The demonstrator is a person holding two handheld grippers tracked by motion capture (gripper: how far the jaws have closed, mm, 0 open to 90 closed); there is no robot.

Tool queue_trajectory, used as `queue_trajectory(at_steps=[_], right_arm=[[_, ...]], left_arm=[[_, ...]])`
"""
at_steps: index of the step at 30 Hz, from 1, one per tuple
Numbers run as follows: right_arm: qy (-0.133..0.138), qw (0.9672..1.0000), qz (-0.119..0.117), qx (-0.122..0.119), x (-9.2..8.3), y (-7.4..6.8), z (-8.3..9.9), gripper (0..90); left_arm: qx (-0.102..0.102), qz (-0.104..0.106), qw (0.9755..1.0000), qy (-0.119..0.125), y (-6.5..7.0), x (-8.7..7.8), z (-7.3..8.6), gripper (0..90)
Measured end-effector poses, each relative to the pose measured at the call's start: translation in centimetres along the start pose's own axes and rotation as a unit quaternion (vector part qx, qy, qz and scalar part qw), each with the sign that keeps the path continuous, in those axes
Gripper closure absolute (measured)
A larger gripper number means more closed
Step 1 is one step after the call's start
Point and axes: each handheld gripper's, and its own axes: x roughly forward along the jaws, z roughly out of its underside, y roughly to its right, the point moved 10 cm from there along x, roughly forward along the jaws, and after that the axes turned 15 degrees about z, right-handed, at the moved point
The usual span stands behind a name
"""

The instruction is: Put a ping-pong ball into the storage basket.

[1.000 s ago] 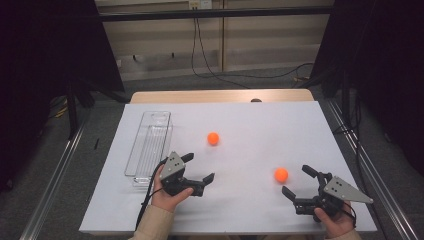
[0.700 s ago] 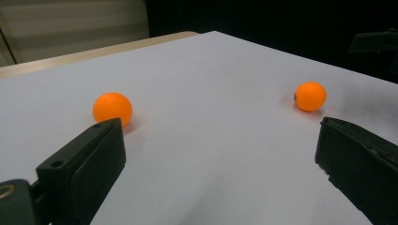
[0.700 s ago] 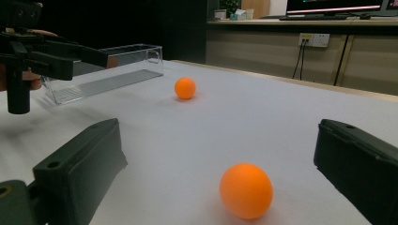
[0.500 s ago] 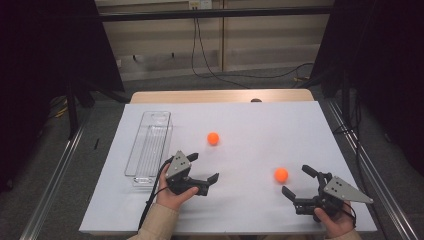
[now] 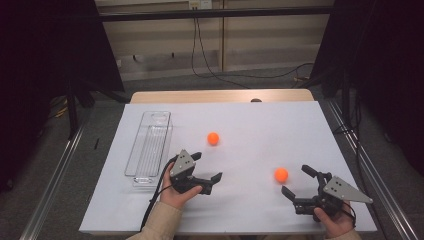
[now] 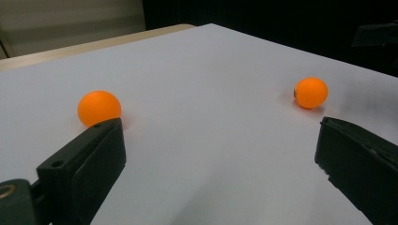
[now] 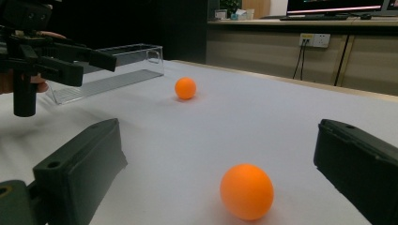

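Since a second ago the left tool has crept toward the far orange ball, which lies near the bench's middle; the right tool and both balls lie where they were. The clear tray, at nine o'clock on the white bench, runs its long axis from six toward twelve o'clock. Both tools are released, jaws spread wide, gripping nothing. The near orange ball sits at ten o'clock from the right tool, just beside its jaws without touching.
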Motion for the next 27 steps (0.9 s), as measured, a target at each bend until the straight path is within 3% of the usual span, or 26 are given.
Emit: queue_trajectory(at_steps=[27], right_arm=[[-0.001, 1.0, 0.004, 0.0, 0.1, 0.2, 0.0, 1.6]], left_arm=[[0.009, 0.017, 0.9998, -0.011, 0.8, 2.2, -0.4, 2.2]])
